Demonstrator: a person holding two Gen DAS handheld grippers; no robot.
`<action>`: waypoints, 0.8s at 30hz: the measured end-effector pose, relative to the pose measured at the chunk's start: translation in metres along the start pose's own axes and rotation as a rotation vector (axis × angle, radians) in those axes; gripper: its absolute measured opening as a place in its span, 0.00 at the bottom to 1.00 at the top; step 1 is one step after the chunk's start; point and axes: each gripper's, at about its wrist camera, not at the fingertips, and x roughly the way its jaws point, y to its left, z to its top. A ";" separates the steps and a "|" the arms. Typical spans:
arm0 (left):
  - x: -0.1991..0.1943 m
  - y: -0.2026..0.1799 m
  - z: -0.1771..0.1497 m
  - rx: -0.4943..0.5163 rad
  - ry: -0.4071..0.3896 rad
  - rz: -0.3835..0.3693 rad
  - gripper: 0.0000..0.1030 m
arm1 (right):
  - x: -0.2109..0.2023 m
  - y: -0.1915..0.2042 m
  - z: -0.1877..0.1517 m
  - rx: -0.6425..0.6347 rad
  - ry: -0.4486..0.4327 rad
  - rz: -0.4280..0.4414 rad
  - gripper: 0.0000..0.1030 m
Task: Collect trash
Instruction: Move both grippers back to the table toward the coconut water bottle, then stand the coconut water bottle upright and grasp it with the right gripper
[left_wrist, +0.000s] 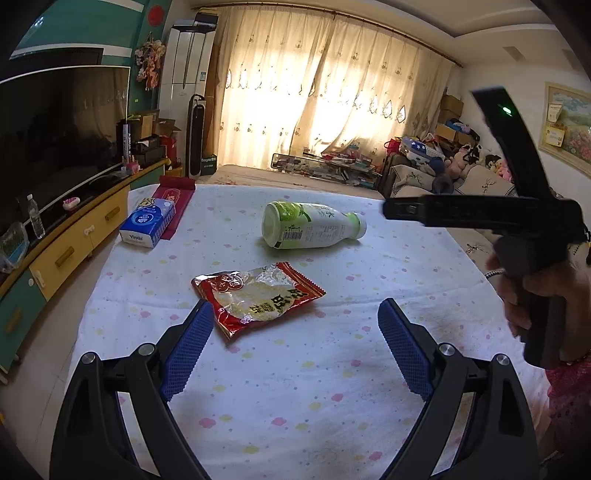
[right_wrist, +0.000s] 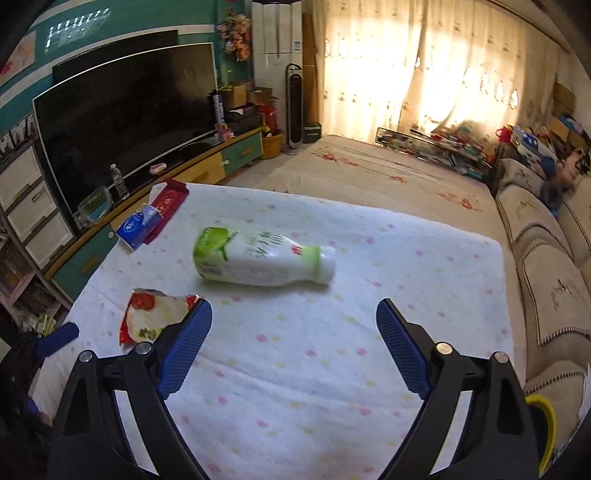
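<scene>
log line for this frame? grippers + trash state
left gripper: open, empty | right gripper: open, empty | bottle: lying on table | wrapper: flat, untouched

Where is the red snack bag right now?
The crinkly red plastic snack bag lies flat on the white dotted tablecloth, just ahead of the left hand-held gripper and nearer than the toppled white-and-green plastic bottle.

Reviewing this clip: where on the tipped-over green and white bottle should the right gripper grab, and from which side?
Grip the bottle across its wide straight body, probably coming from above. It lies on its side on the tablecloth, neck pointing right, so the open right gripper can straddle it.
</scene>
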 end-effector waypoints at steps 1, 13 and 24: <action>0.000 0.000 0.000 0.003 -0.003 0.000 0.86 | 0.010 0.014 0.008 -0.026 -0.003 0.003 0.84; 0.003 0.003 -0.002 -0.009 0.018 0.011 0.86 | 0.116 0.091 0.053 -0.184 0.058 -0.120 0.84; 0.004 0.002 -0.003 -0.001 0.022 0.018 0.86 | 0.093 0.038 0.012 -0.116 0.082 -0.163 0.86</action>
